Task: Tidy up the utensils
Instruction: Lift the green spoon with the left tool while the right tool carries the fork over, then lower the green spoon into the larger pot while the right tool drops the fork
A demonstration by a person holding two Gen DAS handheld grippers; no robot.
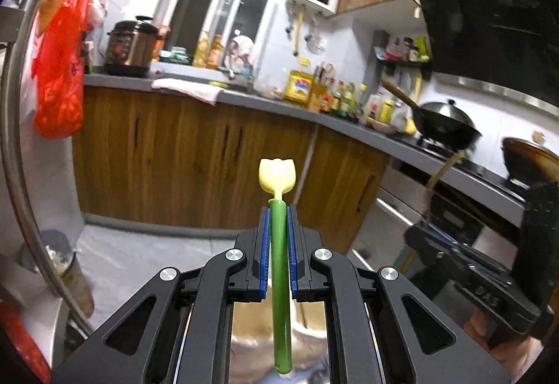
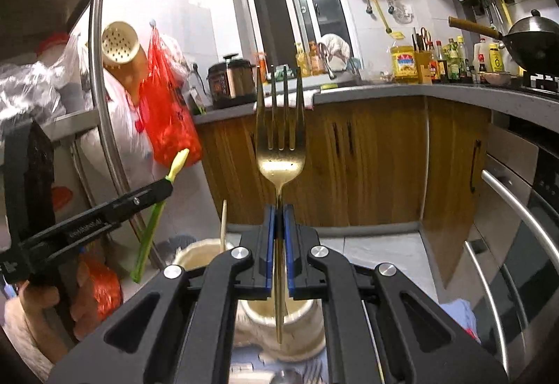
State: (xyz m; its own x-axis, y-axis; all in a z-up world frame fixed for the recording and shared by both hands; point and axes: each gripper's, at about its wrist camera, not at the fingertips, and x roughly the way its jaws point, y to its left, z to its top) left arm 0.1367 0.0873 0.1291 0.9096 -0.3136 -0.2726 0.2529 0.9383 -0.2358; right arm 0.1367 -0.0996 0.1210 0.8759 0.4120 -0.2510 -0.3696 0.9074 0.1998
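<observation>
My left gripper is shut on a green-handled utensil with a yellow tulip-shaped head, held upright in the air. It also shows in the right wrist view at the left. My right gripper is shut on a gold fork, tines up, its handle end hanging over a cream ceramic utensil holder. A wooden stick stands in that holder. In the left wrist view the right gripper is at the right, with the fork blurred.
A curved kitchen counter with wooden cabinets lies ahead, carrying a pressure cooker, bottles and a wok. A red bag and a steel rack pole are at the left. An oven is at the right.
</observation>
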